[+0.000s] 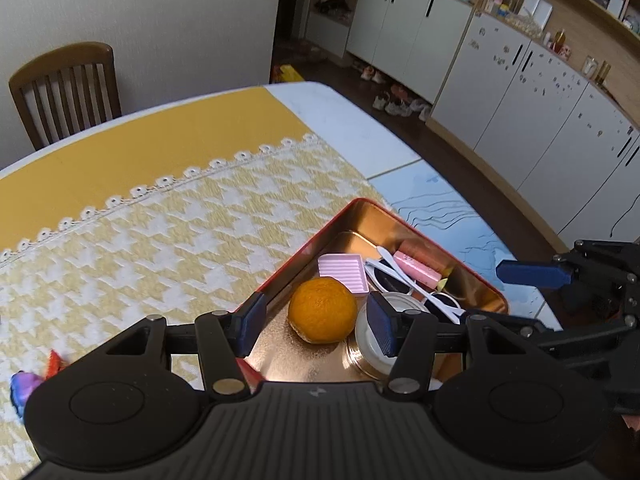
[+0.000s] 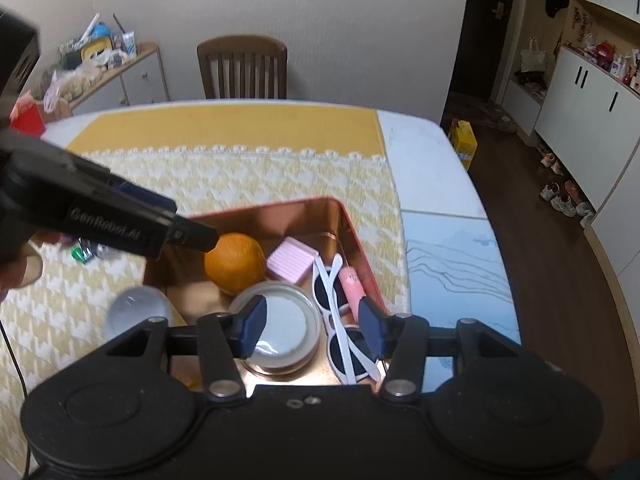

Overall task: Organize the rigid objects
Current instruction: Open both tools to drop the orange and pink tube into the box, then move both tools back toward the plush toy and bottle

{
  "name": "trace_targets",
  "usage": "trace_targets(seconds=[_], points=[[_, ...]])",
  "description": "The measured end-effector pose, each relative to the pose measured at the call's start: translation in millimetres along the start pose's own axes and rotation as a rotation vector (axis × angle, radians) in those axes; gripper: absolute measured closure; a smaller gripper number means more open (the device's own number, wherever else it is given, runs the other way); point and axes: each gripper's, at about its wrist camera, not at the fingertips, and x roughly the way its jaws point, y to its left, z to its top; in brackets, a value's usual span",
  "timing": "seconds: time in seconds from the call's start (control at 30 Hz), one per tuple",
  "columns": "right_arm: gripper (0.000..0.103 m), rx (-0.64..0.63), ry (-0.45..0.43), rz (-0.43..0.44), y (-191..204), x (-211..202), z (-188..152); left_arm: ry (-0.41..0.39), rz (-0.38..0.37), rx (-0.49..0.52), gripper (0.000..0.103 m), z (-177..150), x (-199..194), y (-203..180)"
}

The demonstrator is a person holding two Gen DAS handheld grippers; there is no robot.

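Both claws hover spread above the tin, holding nothing.
The left claw [image 1: 316, 326] and right claw [image 2: 310, 326] tilt down over the tin [image 1: 332, 220] on the table [image 1: 352, 132]; inside lie the orange [image 1: 322, 310], sunglasses [image 2: 340, 332] and jar lid [image 2: 286, 326].

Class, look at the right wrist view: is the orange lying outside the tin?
No, the orange sits inside the tin, beside the pink dish.

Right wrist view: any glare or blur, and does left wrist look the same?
Right wrist view: window glare on the round lidded jar, the left gripper blurred across the frame, and straight edges bowed by the fisheye. Left wrist view: a bright sun patch on the tin tray floor, the orange sharp, and cabinets curved at the rim.
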Motion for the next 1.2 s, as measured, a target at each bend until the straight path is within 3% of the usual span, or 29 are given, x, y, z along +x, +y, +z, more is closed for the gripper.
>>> trace_targets(seconds=[0.1,0.17,0.57,0.7,0.83,0.9,1.2], points=[[0.044,0.013,-0.029,0.009,4.7,-13.5,4.4,-0.028,-0.008,-0.005,0.048,-4.4,-16.6,4.4],[0.040,0.007,-0.053,0.010,10.4,-22.7,6.7,-0.055,0.001,-0.001,0.041,-8.8,-26.8,7.1],[0.023,-0.037,-0.107,0.092,67.4,-42.1,19.9,-0.142,0.075,-0.052,0.036,-41.5,-80.8,50.1],[0.017,-0.064,-0.107,0.127,92.1,-40.0,22.8,-0.182,0.135,-0.079,0.034,-54.3,-98.7,73.9],[0.010,-0.092,-0.103,0.151,116.1,-34.7,24.0,-0.233,0.209,-0.120,0.022,-66.0,-114.7,99.8],[0.005,-0.099,-0.101,0.159,127.3,-30.7,23.9,-0.256,0.230,-0.139,0.021,-72.3,-121.2,111.7],[0.001,-0.110,-0.087,0.194,169.3,-3.2,28.2,-0.245,0.283,-0.214,0.020,-97.4,-120.8,160.0]])
